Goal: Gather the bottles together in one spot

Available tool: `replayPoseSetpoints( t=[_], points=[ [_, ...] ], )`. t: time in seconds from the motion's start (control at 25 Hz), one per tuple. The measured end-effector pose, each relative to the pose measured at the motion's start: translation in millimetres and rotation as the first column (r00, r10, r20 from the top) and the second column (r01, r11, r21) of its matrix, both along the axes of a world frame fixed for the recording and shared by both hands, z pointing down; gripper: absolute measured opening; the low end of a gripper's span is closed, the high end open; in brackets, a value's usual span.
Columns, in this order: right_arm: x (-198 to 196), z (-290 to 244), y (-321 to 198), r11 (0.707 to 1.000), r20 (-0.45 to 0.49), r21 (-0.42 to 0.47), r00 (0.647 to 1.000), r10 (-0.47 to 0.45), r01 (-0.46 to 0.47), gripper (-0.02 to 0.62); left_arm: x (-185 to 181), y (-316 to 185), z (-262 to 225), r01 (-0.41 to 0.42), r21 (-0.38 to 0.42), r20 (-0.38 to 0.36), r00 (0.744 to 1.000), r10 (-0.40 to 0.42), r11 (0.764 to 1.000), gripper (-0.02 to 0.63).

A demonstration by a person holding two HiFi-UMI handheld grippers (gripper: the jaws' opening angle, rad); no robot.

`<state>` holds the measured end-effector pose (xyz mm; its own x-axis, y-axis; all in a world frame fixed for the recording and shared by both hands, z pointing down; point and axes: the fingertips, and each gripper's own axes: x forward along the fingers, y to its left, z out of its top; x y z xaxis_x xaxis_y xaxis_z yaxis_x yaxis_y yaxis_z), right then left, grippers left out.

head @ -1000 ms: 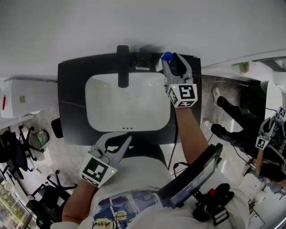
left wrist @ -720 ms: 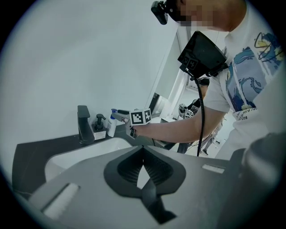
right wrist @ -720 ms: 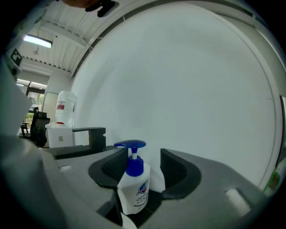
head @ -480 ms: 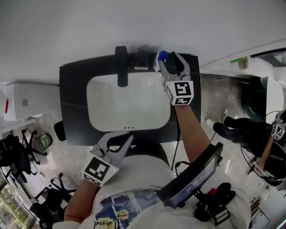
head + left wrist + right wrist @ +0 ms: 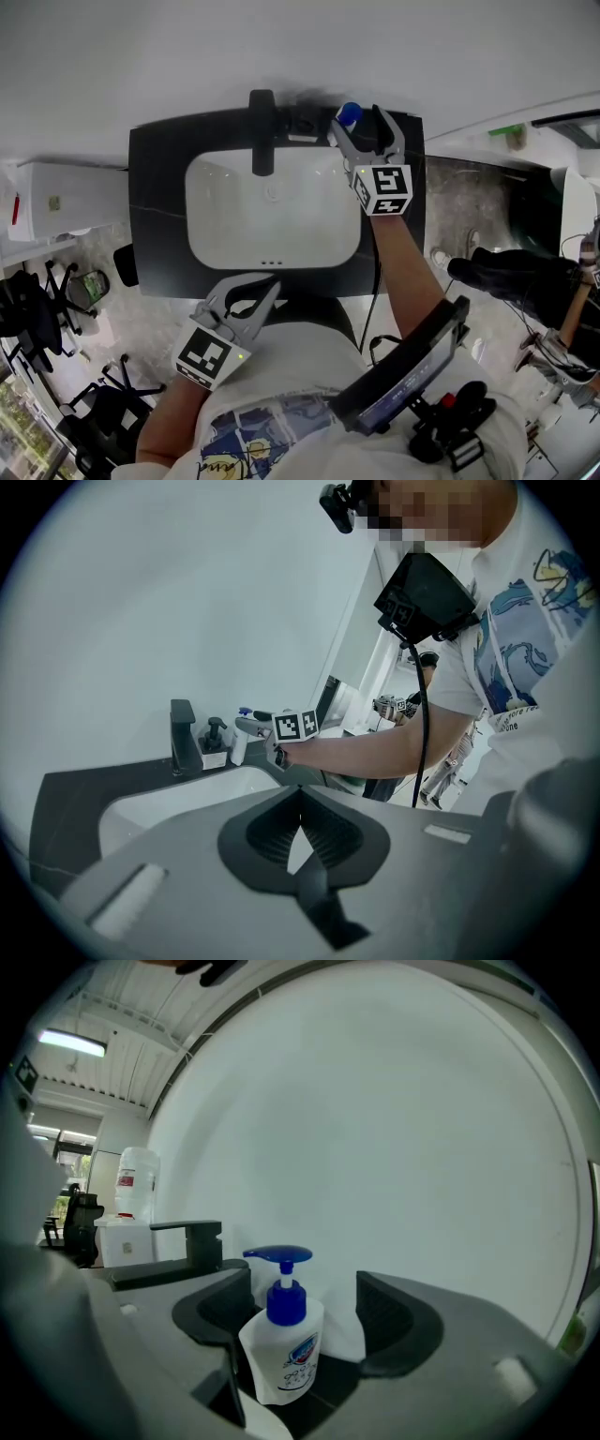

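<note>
I see a dark counter [image 5: 155,187] with a white basin [image 5: 272,225] sunk into it. Along its back edge stand a black faucet [image 5: 262,131], a dark pump dispenser [image 5: 215,742] just beside it (pale-bodied), and a blue-capped white bottle [image 5: 284,1349].

In the head view the right gripper [image 5: 361,127] is covering most of the white pump bottle [image 5: 349,113]; only its blue pump head is showing. In the right gripper view the gripper body is hiding its base, and the label print is coming out too small to read.
</note>
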<state>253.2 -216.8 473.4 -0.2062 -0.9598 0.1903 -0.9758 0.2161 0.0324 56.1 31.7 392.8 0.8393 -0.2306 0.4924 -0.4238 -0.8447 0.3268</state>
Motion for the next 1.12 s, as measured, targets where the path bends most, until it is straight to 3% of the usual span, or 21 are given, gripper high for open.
replayPoseSetpoints(
  t=[0.28, 0.52, 0.92, 1.0, 1.12],
  points=[
    [-9, -2, 8, 0.999, -0.009, -0.022, 0.999, -0.048, 0.048, 0.341, 5, -2, -4, 0.009, 0.011, -0.016, 1.000, -0.009, 1.000, 0.002],
    [-8, -4, 23, 0.998, -0.001, -0.053, 0.999, -0.036, 0.036, 0.341, 5, 0, -5, 0.002, 0.034, -0.034, 0.999, -0.001, 0.999, 0.002],
    [-9, 9, 116, 0.980, -0.080, -0.196, 0.996, -0.038, 0.022, 0.328, -10, 14, -17, -0.016, 0.067, -0.065, 0.998, 0.020, 0.998, 0.003],
    [-12, 6, 134, 0.976, -0.089, -0.216, 0.995, -0.039, 0.019, 0.283, -12, 21, -22, -0.023, 0.065, -0.071, 0.997, 0.027, 0.998, 0.002],
    [-25, -1, 157, 0.972, -0.111, -0.236, 0.992, -0.052, 0.025, 0.150, -21, 31, -22, -0.037, 0.075, -0.073, 0.996, 0.043, 0.997, 0.002]
  ],
)
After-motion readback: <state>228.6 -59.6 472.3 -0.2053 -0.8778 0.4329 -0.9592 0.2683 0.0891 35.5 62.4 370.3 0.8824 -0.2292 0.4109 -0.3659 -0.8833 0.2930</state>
